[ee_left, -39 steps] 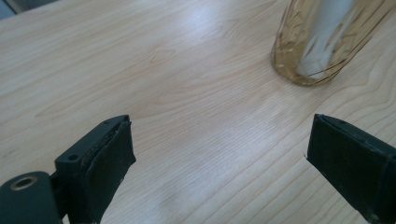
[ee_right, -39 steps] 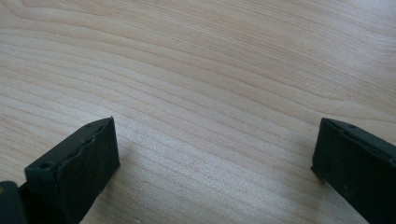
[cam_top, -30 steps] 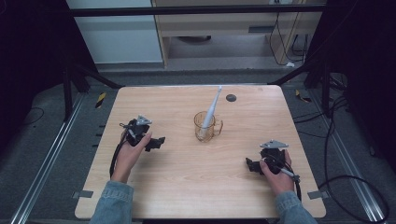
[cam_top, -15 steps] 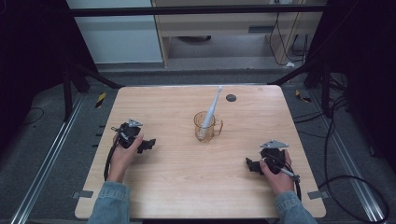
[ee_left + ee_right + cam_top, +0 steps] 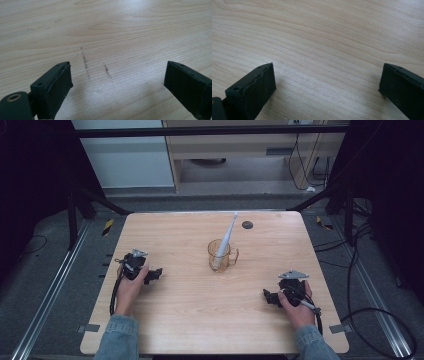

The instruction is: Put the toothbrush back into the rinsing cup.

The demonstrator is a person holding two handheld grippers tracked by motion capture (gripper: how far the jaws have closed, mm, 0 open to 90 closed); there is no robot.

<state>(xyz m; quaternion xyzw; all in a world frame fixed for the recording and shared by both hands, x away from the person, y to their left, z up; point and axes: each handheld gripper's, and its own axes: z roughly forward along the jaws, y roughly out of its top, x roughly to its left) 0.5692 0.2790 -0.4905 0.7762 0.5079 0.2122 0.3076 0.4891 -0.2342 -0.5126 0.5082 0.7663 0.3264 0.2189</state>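
The left tool [image 5: 152,274] has drawn back toward the worktop's [image 5: 190,320] left edge, jaws wide and empty. The right tool [image 5: 268,296] sits unmoved, also spread. The toothbrush [image 5: 225,240] leans in the cup [image 5: 221,255] mid-worktop, well apart from both.

wearing blue denim sleeves [image 5: 117,345]; gripping black grippers, left gripper [image 5: 155,273] and right gripper [image 5: 268,297], each carrying a grey three-cornered plate behind the fingers, trailing black cable.

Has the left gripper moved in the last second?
Yes. The left gripper has drawn back toward the table's left edge, farther from the cup.
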